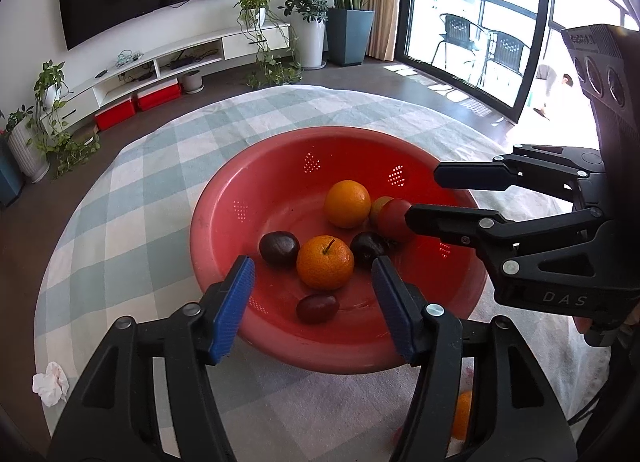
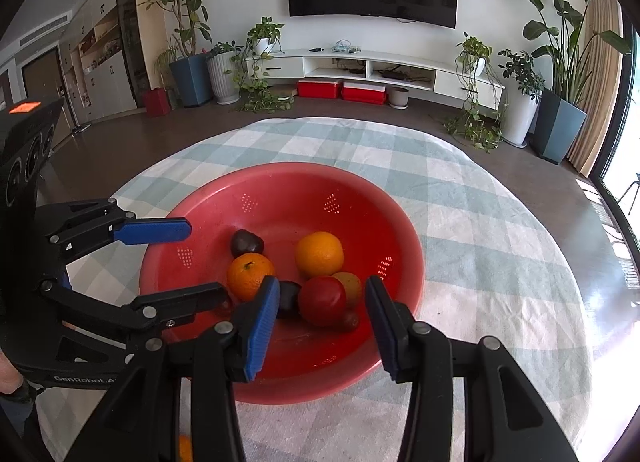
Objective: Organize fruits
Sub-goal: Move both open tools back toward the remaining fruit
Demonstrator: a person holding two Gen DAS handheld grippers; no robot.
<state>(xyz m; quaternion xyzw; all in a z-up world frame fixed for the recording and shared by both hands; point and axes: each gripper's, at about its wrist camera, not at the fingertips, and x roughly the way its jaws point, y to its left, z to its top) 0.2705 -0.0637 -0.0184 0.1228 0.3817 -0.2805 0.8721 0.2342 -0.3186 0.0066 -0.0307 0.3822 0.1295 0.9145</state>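
Observation:
A red colander bowl (image 1: 224,229) (image 2: 400,229) on the checked tablecloth holds several fruits. Among them are a stemmed orange (image 1: 325,262) (image 2: 250,276), a second orange (image 1: 346,203) (image 2: 319,254), two dark plums (image 1: 279,247) (image 1: 368,248), a red round fruit (image 1: 394,217) (image 2: 322,300) and a small dark red fruit (image 1: 317,308). My left gripper (image 1: 312,266) (image 2: 206,262) hangs open over the bowl's near side, above the stemmed orange, gripping nothing. Over the right side my right gripper (image 2: 322,286) (image 1: 422,197) stands open above the red fruit, its pads apart from it.
Another orange (image 1: 462,414) (image 2: 184,448) lies on the cloth outside the bowl, near me, partly hidden by the gripper arms. A crumpled tissue (image 1: 50,382) sits at the table's left edge. The round table drops off to dark floor all around.

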